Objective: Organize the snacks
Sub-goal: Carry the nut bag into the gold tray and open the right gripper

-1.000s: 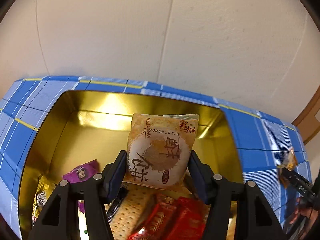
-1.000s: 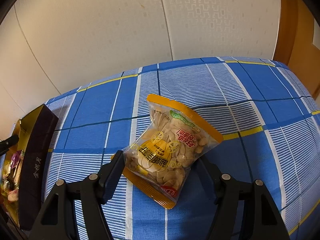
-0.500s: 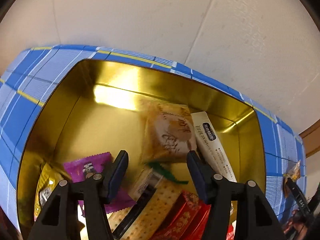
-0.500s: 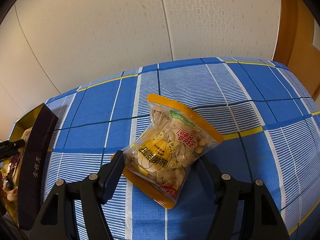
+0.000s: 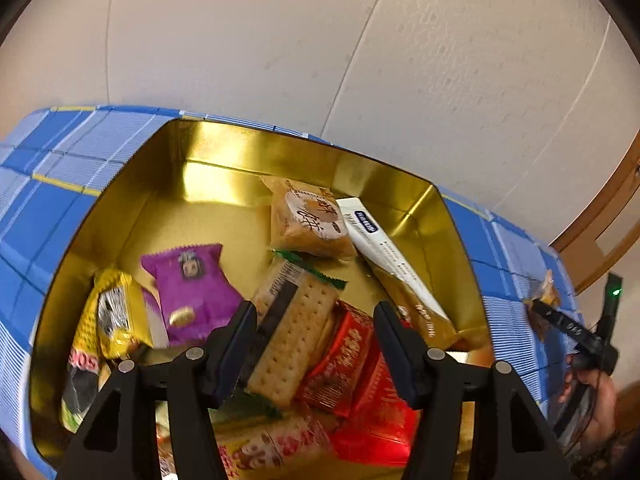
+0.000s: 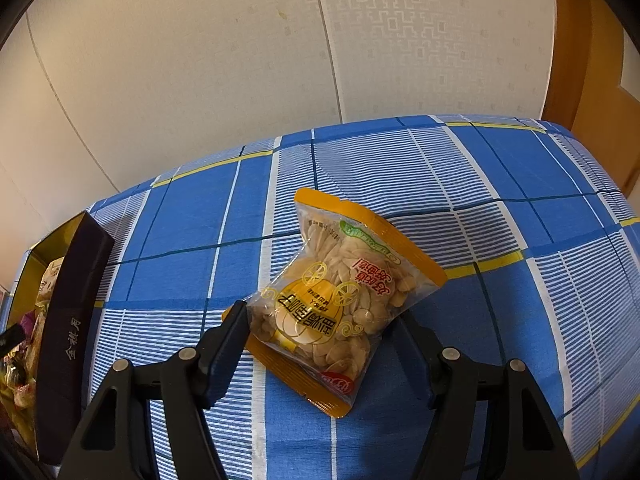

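Over the gold tin (image 5: 120, 216), left wrist view: left gripper (image 5: 312, 340) with fingers spread and empty; the tan pastry packet (image 5: 308, 220) it pinched a second ago now lies in the tin's far part beside a white box (image 5: 384, 240), print unreadable. Right wrist view: right gripper (image 6: 320, 336) unchanged, fingers pinching the pumpkin-seed bag (image 6: 344, 292), long axis slanting up-right above the blue plaid cloth (image 6: 520, 200); the tin's dark wall bears "金祺月".
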`<act>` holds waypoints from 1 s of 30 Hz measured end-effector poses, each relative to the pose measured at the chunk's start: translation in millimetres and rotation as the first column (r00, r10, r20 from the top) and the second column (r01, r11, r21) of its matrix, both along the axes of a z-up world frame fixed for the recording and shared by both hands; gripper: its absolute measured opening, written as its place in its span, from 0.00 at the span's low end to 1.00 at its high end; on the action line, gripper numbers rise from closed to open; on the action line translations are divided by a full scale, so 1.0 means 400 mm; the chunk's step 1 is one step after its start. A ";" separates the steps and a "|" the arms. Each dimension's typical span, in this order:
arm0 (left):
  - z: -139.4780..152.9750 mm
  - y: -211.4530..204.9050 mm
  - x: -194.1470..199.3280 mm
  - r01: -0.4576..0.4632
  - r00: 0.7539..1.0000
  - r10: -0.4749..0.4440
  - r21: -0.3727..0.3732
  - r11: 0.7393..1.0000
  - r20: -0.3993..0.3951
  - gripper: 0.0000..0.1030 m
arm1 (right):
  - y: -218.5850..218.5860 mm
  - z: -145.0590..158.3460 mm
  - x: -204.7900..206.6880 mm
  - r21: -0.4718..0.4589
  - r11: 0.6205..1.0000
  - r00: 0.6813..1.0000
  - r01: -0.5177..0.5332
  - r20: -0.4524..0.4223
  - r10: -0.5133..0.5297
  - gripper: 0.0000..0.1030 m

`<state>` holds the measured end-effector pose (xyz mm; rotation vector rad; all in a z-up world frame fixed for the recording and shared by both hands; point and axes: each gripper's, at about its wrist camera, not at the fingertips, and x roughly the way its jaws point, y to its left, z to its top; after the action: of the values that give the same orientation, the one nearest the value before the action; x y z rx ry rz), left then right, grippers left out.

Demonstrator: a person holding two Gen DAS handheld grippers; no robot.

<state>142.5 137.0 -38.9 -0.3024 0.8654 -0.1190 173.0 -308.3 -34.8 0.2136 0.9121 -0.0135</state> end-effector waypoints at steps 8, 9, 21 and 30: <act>0.009 -0.018 -0.031 0.012 1.000 -0.012 -0.001 1.000 0.027 0.60 | 0.003 0.005 -0.009 -0.013 1.000 1.000 0.005 -0.002 -0.005 0.65; 0.010 -0.024 -0.033 0.022 0.999 -0.022 0.003 1.000 0.028 0.60 | 0.005 0.007 -0.010 -0.015 1.000 1.000 0.008 0.001 -0.008 0.65; 0.023 -0.068 -0.047 0.087 0.995 -0.090 0.068 0.994 0.048 0.60 | 0.092 0.069 -0.043 -0.085 0.996 0.993 -0.041 0.104 0.050 0.65; 0.040 -0.071 -0.062 0.098 0.992 -0.106 0.108 0.989 0.071 0.60 | 0.185 0.085 -0.067 -0.035 0.992 0.982 -0.121 0.143 0.124 0.65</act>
<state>117.7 108.6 -22.8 -0.1546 0.8084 -0.1786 146.2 -234.4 -0.7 0.1321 0.7780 0.1032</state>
